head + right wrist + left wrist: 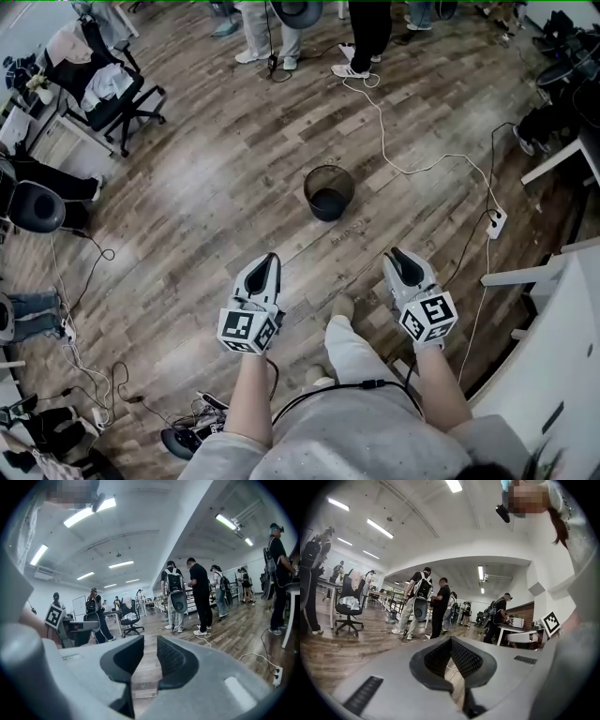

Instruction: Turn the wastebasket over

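Note:
A black mesh wastebasket (328, 192) stands upright on the wood floor, mouth up, in the middle of the head view. My left gripper (270, 260) hangs short of it and to its left, with its jaws shut and nothing in them; in the left gripper view (450, 639) the tips meet. My right gripper (397, 253) is short of the basket on its right. A gap shows between its black pads (171, 660) in the right gripper view (150, 644), with only floor behind. Neither gripper touches the basket, and neither gripper view shows it.
A white cable runs across the floor to a power strip (495, 222) right of the basket. White desks (553, 281) stand at the right edge. A black office chair (103, 89) is far left. People stand at the far end (272, 37). Cables (94, 394) lie lower left.

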A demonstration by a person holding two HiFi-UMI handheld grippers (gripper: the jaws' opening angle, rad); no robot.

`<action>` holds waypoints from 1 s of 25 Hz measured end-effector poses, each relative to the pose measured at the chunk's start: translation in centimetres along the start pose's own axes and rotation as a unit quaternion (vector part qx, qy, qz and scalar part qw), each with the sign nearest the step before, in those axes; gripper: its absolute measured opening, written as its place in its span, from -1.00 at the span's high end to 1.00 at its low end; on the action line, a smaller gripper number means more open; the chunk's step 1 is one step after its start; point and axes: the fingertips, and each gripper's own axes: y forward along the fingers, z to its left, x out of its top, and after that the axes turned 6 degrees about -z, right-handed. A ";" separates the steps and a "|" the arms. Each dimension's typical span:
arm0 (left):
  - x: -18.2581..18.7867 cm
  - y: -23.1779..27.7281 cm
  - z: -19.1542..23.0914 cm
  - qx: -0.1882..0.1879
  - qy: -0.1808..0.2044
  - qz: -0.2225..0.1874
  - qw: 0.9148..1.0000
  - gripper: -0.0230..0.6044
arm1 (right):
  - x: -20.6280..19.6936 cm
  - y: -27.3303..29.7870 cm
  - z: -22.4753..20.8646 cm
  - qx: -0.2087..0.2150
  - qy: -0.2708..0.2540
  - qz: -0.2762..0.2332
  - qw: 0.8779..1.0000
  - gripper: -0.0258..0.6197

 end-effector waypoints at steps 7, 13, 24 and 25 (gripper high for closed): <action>-1.5 6.9 2.0 0.013 -0.007 0.022 1.000 0.91 | -0.7 4.8 -5.2 0.014 0.010 0.029 0.999 0.64; -3.7 10.9 3.6 0.022 -0.012 0.041 0.999 0.89 | -3.0 8.3 -8.5 0.027 0.023 0.053 0.998 0.63; -9.3 17.5 6.6 0.001 -0.030 0.095 0.995 0.85 | -7.2 13.9 -12.2 0.019 0.046 0.087 0.995 0.63; -9.9 18.1 7.1 0.001 -0.034 0.098 0.995 0.85 | -7.5 14.5 -12.5 0.017 0.047 0.092 0.994 0.63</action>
